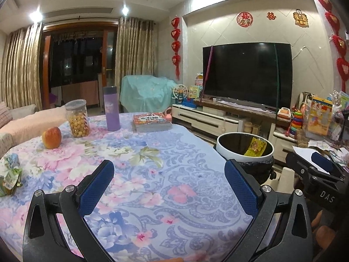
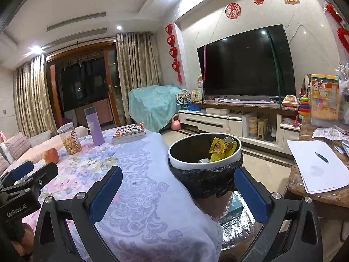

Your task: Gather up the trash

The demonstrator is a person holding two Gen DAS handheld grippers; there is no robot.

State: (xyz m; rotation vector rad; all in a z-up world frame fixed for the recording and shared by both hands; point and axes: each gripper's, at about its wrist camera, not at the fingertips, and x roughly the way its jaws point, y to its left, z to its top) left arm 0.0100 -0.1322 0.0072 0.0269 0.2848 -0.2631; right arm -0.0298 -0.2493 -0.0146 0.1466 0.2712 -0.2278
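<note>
The left gripper point(image 1: 170, 183) and the right gripper point(image 2: 178, 187) were both spread wide and held nothing. The round bin point(image 2: 236, 152) with a white rim and a crinkled black liner stood just beside the table's floral cloth point(image 1: 152, 163); one yellow wrapper point(image 2: 222, 149) lay inside it. One crumpled green wrapper point(image 1: 9, 179) lay at the cloth's left edge. Farther away stood one apple point(image 1: 52, 137), one clear jar point(image 1: 77, 118), one purple bottle point(image 1: 111, 108) and one book point(image 1: 151, 122).

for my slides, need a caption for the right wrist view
Open right gripper facing a trash bin holding a yellow wrapper beside the floral-clothed table.
</note>
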